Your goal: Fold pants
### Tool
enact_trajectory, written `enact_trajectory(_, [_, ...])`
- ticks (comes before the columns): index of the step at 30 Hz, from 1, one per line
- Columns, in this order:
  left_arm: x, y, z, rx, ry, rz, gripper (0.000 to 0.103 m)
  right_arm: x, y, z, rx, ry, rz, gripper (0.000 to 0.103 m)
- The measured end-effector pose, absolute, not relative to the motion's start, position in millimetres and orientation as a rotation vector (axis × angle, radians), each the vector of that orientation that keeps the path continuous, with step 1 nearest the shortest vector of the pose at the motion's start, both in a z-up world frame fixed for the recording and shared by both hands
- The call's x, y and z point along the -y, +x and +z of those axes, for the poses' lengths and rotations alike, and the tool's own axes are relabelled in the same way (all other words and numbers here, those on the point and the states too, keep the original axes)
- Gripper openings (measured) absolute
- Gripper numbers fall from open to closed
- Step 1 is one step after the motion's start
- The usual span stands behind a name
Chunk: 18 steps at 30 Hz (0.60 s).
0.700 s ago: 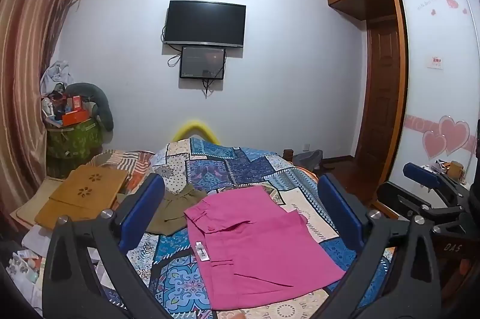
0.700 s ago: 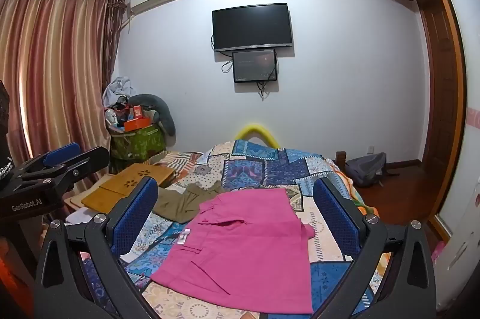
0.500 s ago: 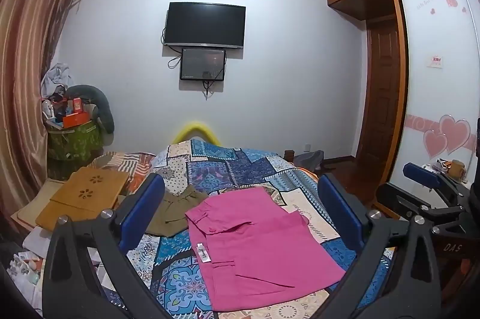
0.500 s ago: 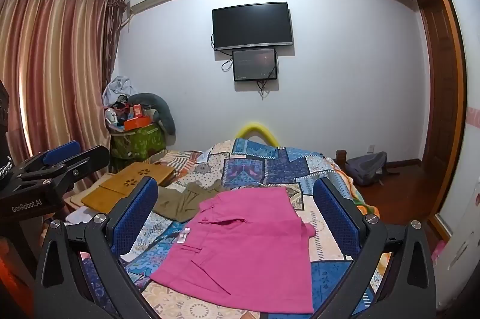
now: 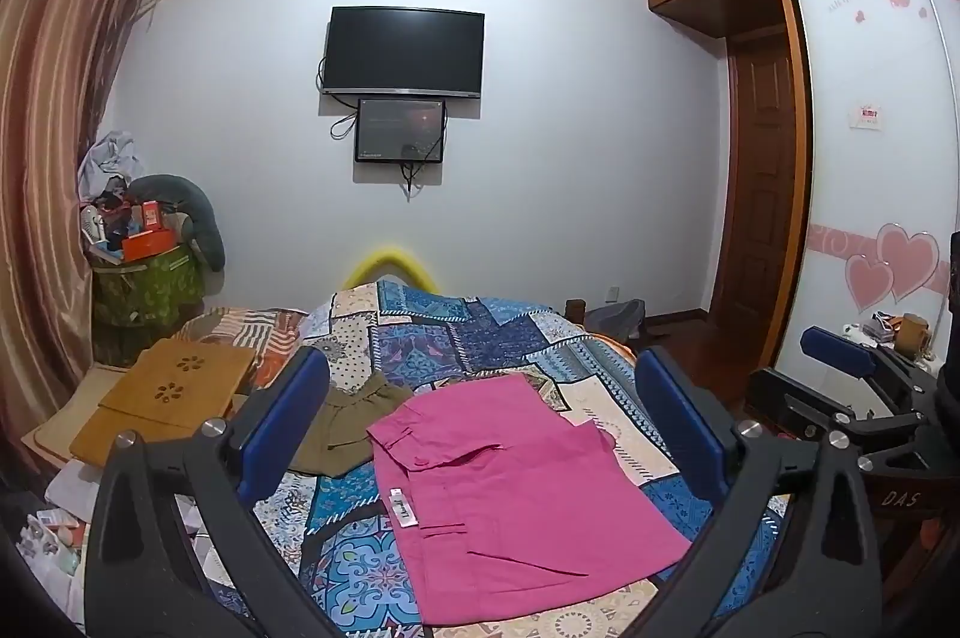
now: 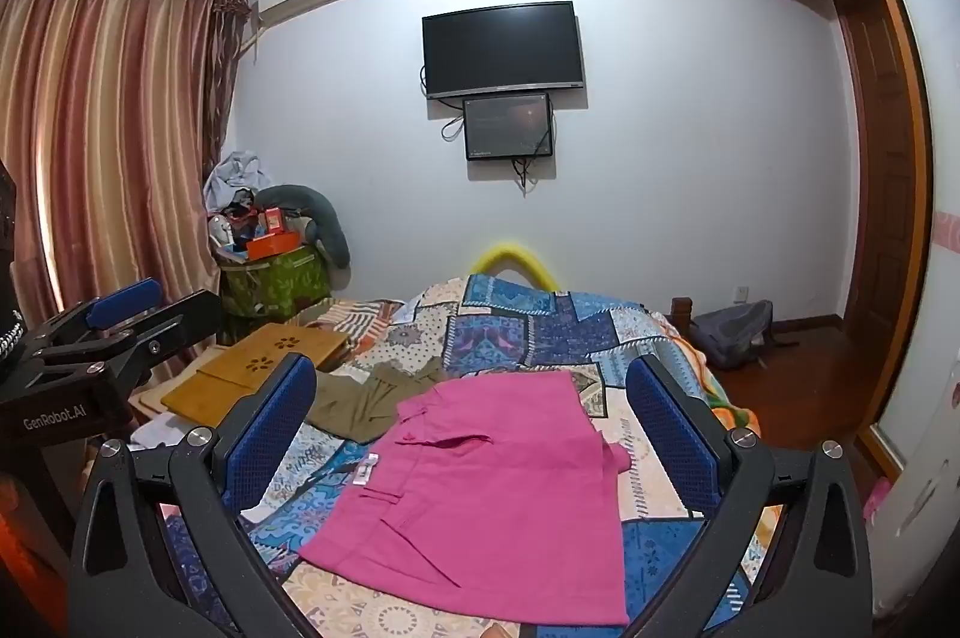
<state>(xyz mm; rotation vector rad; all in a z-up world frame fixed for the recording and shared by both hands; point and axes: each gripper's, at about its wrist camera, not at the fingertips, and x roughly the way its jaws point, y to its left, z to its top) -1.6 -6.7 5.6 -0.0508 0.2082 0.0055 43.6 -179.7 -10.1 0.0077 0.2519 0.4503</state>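
Room: bedroom with a patchwork quilt on the bed [image 5: 420, 338], a television [image 6: 503, 45] on the far wall, and curtains [image 6: 102, 146] at the 9 o'clock side.
Pants: pink pants [image 5: 510, 500] lie flat on the quilt, already doubled into a broad panel, with an olive garment [image 5: 348, 428] just beside them at 10 o'clock.
Long axis: from the left wrist view the pink panel runs from about 11 o'clock, far, to 5 o'clock, near; the waistband with its white tag [image 5: 403, 509] faces 9 o'clock.
Left gripper: left gripper [image 5: 480, 434] hangs above the near end of the bed with its jaws spread fully apart, nothing between them, and the pants straight ahead at 12 o'clock, slightly below.
Right gripper: right gripper [image 6: 474, 428] is likewise wide apart and empty, the pants [image 6: 480, 506] ahead of it at 12 o'clock.
Nearer hand: I judge the left nearer the waistband edge and the right nearer the opposite edge; neither touches cloth.
Left view only: the wardrobe door with pink hearts [image 5: 888, 272] and the right gripper's body at 3 o'clock.
Right view only: the backpack [image 6: 732, 332] on the floor, and the left gripper's body at 9 o'clock.
Hidden: the nearest hem of the pants drops below both pictures' lower rims.
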Motion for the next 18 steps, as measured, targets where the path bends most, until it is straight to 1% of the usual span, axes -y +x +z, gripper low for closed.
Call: enact_trajectory(18, [7.7,0.8,3.1,-0.207,-0.042,0.017,0.103,177.5,45.0,-12.8,-0.256,0.016,0.447,0.103])
